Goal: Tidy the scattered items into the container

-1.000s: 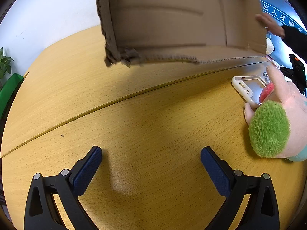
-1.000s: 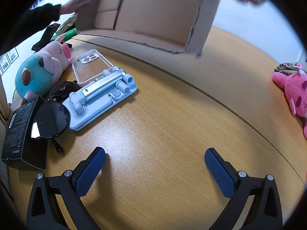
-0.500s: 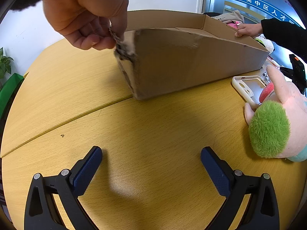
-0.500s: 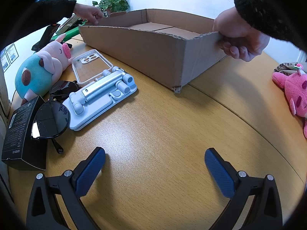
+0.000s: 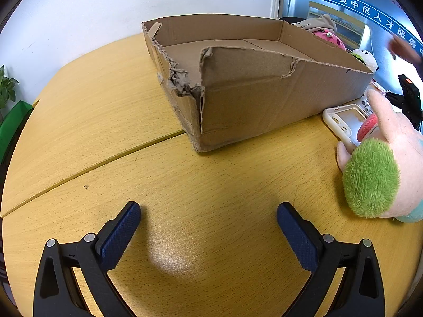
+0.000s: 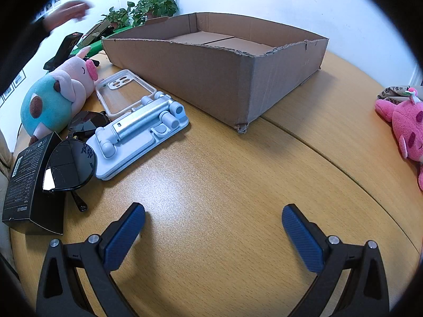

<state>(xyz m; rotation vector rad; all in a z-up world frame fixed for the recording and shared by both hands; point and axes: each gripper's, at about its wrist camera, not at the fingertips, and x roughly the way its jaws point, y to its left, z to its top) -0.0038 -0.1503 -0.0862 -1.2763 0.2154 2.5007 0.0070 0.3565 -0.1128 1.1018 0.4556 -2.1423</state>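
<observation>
A shallow cardboard box (image 5: 253,97) (image 6: 211,76) with torn edges rests empty on the wooden table (image 5: 105,121) (image 6: 238,185). In the right wrist view, left of the box, lie a clear phone case (image 6: 124,89), a light blue folding stand (image 6: 140,132), black sunglasses (image 6: 71,163), a black carton (image 6: 29,185) and a pig plush (image 6: 58,95). A pink plush (image 6: 407,124) lies at the right edge. The left wrist view shows the pig plush (image 5: 383,169) and phone case (image 5: 343,121) at right. My left gripper (image 5: 208,216) and right gripper (image 6: 212,218) are both open, holding nothing, short of the box.
A person's hand (image 6: 71,13) hovers blurred at the upper left of the right wrist view, beyond the pig plush. Potted plants (image 6: 148,5) stand behind the box by the white wall. A seam (image 5: 92,163) crosses the tabletop.
The person set the cardboard box down flat on the table and took both hands off it. Neither gripper has moved.
</observation>
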